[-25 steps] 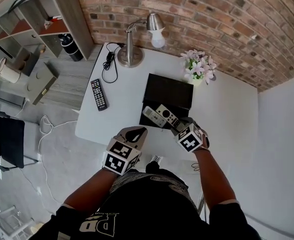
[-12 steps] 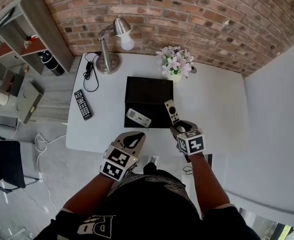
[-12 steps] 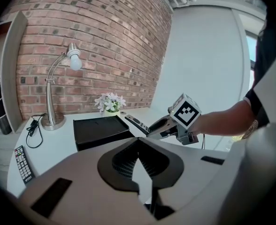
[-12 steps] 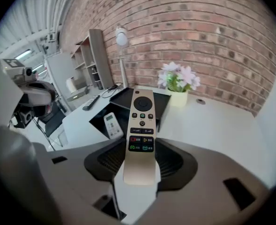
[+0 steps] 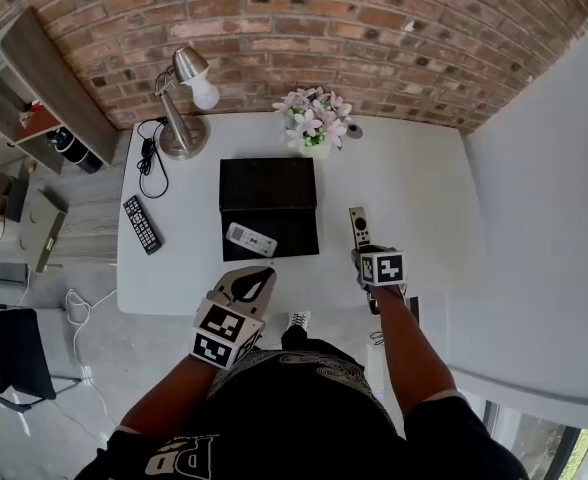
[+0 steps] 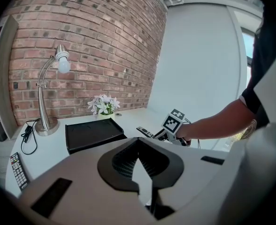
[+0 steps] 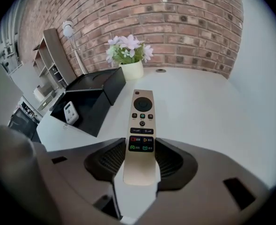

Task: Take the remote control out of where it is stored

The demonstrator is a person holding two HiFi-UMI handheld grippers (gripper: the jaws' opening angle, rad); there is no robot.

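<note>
A slim beige remote (image 5: 358, 227) (image 7: 141, 131) sticks out from my right gripper (image 5: 370, 253) (image 7: 140, 159), whose jaws are shut on its lower end. It hangs over the white table (image 5: 414, 193), just right of the black box (image 5: 269, 183) (image 7: 95, 92). A small white remote (image 5: 251, 239) (image 7: 70, 112) lies in the box's open front part. My left gripper (image 5: 248, 286) (image 6: 139, 167) is at the table's near edge, in front of the box, jaws together and holding nothing.
A black remote (image 5: 141, 224) (image 6: 17, 170) lies at the table's left side beside a desk lamp (image 5: 179, 118) (image 6: 49, 97) with its cord. A flower pot (image 5: 314, 128) (image 7: 128, 62) stands behind the box against the brick wall. Shelving (image 5: 34, 88) stands at far left.
My right gripper has carried the slim remote from over the box rightward to beside it, rolling so the remote now points away. The left gripper has drifted slightly.
</note>
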